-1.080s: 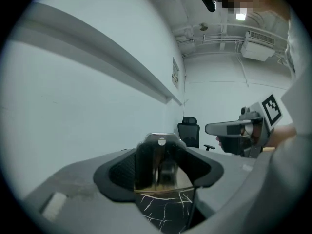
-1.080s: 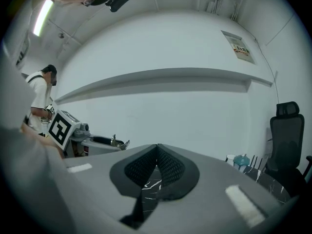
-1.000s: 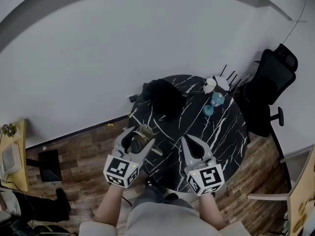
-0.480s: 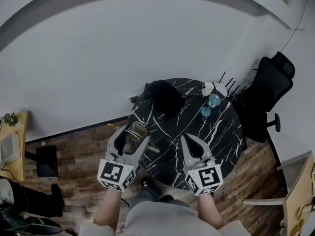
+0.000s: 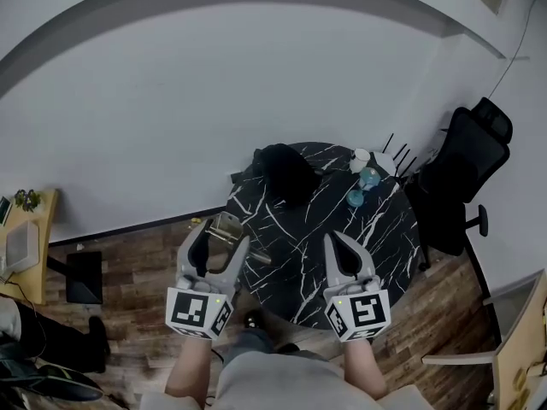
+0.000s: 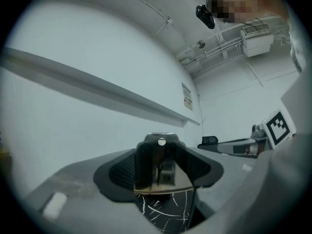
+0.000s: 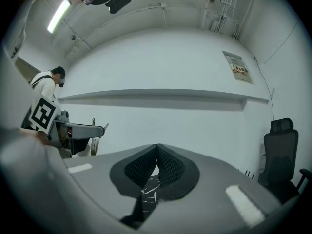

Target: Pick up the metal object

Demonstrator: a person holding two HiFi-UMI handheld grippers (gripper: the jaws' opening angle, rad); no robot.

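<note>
sitting between the pads of the left gripper (image 5: 219, 243), the shiny dark metal bracket-like object (image 6: 157, 165) is clamped by jaws spread wide around it. its taller side stands upright, at 12 o'clock from the marker cube. it seems to hang clear of the round black marble table with white veins (image 5: 367, 229), whose bulk lies toward 3 o'clock. the right gripper (image 7: 157, 149), at 3 o'clock of the left, has its jaws closed together on nothing.

Polished metal, veined stone
The metal object (image 6: 158, 167) is mirror-glossy; the table (image 5: 376, 229) looks like smooth black marble, white-veined.
</note>
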